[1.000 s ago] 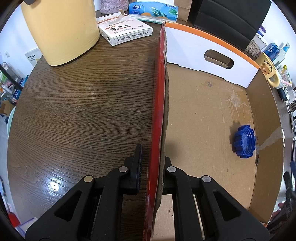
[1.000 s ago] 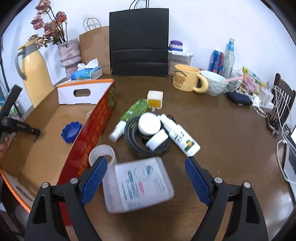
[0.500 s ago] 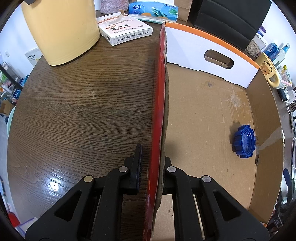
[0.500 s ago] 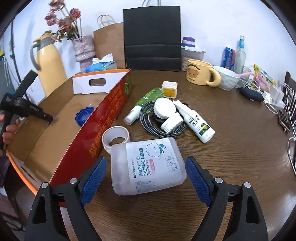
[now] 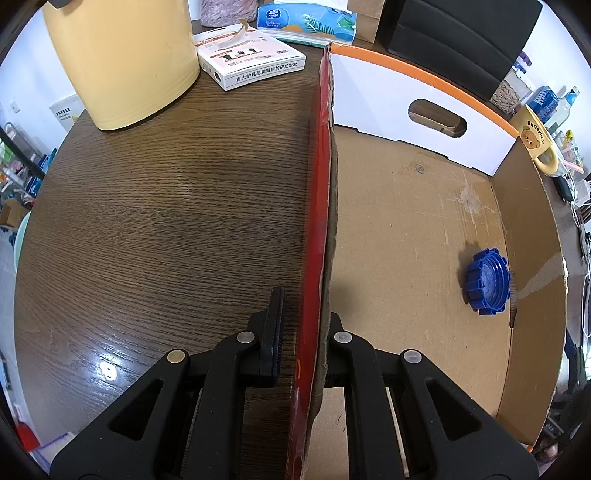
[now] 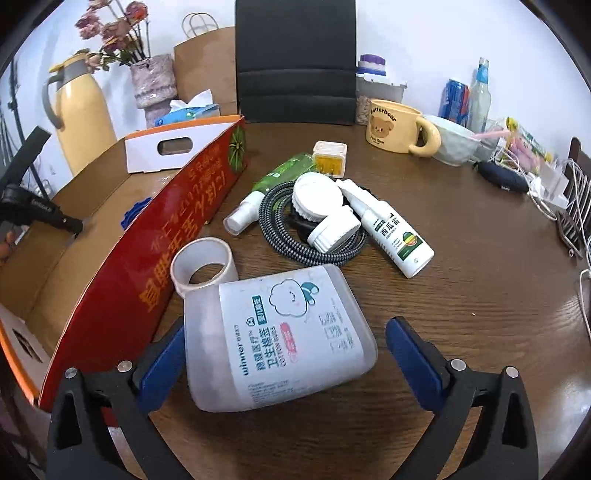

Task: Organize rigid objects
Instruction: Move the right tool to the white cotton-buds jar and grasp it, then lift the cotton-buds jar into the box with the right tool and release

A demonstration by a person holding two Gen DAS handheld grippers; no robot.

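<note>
My left gripper [image 5: 306, 325] is shut on the red side wall [image 5: 319, 184] of an open cardboard box; its tip also shows in the right wrist view, left gripper [image 6: 37, 214]. A blue screw cap [image 5: 487, 282] lies on the box floor. Outside the box's red wall [image 6: 177, 240], a translucent cotton-swab container [image 6: 273, 339] lies on its side on the table. My right gripper [image 6: 286, 334] straddles it with its jaws opening; the right pad stands clear and the left pad sits close behind its edge. Beyond lie a tape roll [image 6: 203, 266], a coiled cable [image 6: 295, 243], a white spray bottle [image 6: 391, 232] and a green bottle [image 6: 280, 173].
A yellow thermos [image 5: 125, 62], a white carton [image 5: 251, 62] and a tissue pack [image 5: 306, 18] stand left of and behind the box. A bear mug [image 6: 395, 125], a bowl [image 6: 450, 144], bottles and tangled cables [image 6: 546, 192] crowd the back right. A black bag [image 6: 295, 62] stands behind.
My right gripper has come down closer over the cotton-swab container and its jaws have spread wider. The left gripper and the box have stayed put.
</note>
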